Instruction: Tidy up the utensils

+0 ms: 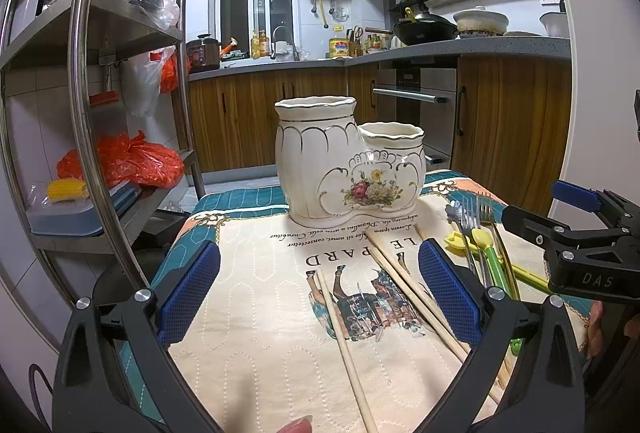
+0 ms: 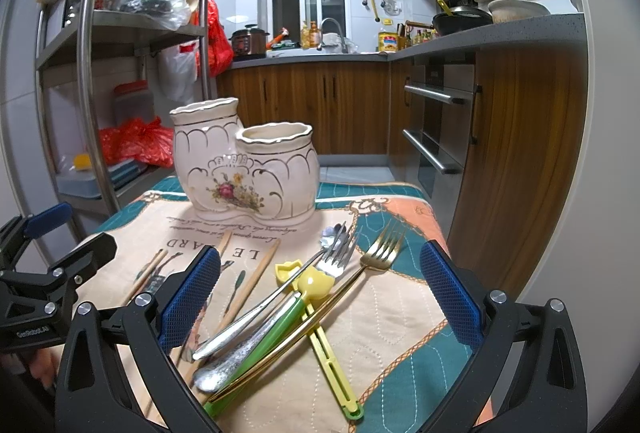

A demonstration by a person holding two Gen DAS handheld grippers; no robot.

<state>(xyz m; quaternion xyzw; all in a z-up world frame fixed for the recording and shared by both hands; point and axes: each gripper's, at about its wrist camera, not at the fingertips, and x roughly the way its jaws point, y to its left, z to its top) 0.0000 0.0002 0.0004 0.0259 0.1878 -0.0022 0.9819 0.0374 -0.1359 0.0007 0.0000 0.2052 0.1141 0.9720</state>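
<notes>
A cream ceramic two-pot utensil holder with a flower print stands on the printed cloth. Wooden chopsticks lie loose in front of it. A pile of utensils lies to the right: a silver fork, a gold fork, a green-handled spoon and yellow plastic pieces; it also shows in the left wrist view. My left gripper is open above the chopsticks, empty. My right gripper is open over the utensil pile, empty.
A steel rack with red bags and boxes stands left of the table. Wooden cabinets and an oven are behind and to the right. The cloth-covered table edge drops off at the right.
</notes>
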